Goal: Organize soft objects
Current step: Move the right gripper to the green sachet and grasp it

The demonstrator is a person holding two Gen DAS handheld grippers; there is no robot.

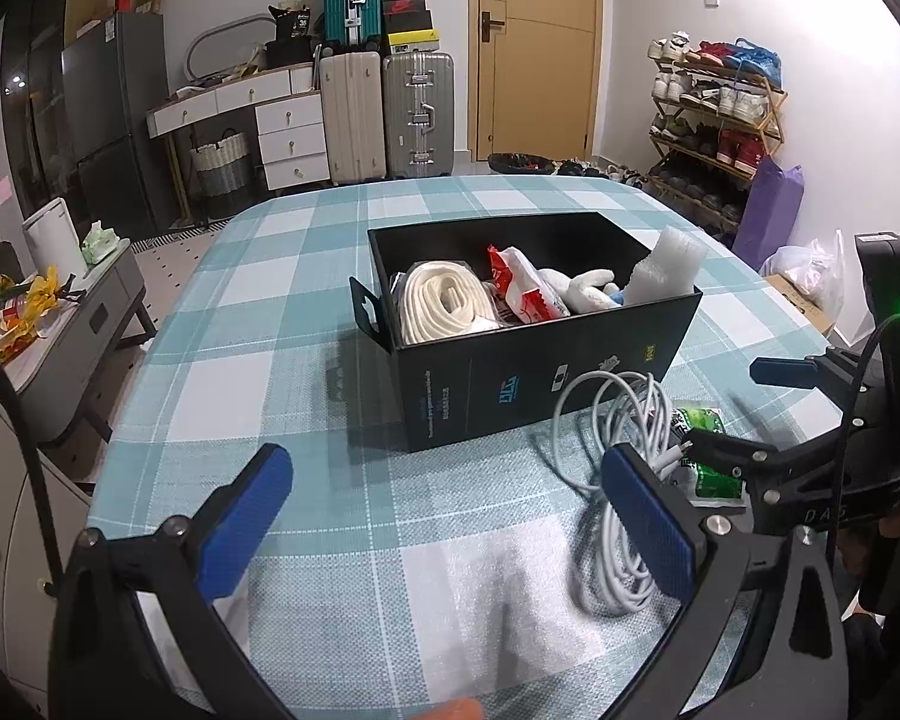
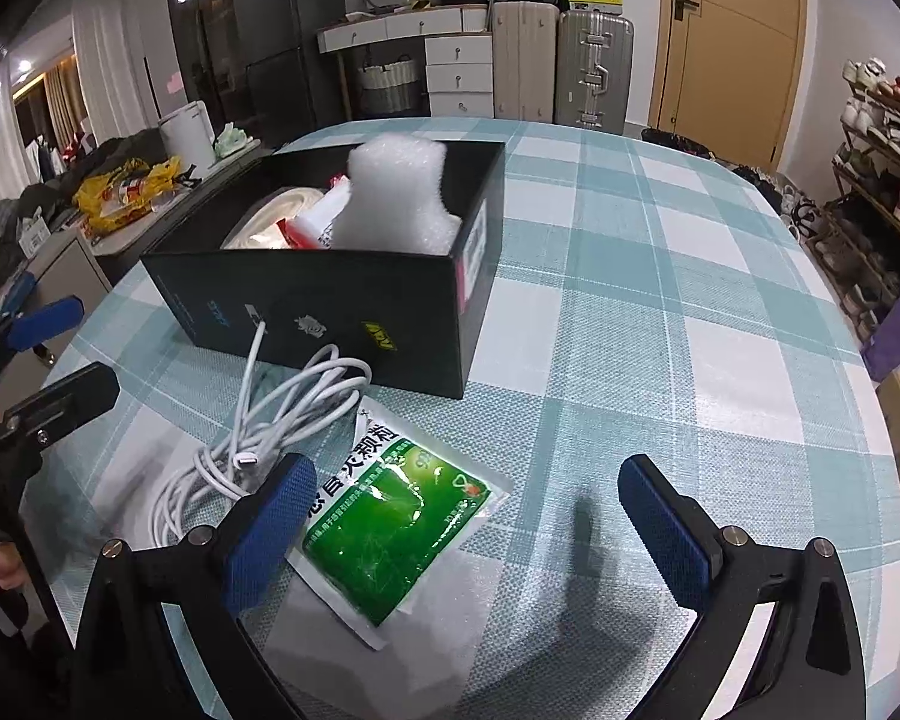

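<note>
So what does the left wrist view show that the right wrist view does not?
Only the left wrist view shows the plush toy lying inside the box and the box's cut-out end flap. Only the right wrist view shows the green packet in full, with its printed characters, and the pink label on the box end. Both show the black box, the bubble wrap, the white cable, and two open claws.

In the left wrist view, the left gripper's blue pad (image 1: pixel 651 525) is covering part of the white cable (image 1: pixel 621 438), and the green packet (image 1: pixel 711 450) is showing only in slivers behind the right gripper (image 1: pixel 744 408). The black box (image 2: pixel 342 306) wall is hiding the lower part of the foam (image 2: pixel 396 198) and most of the cream roll (image 2: pixel 276 219). The printing on the box is staying too small to read.
</note>
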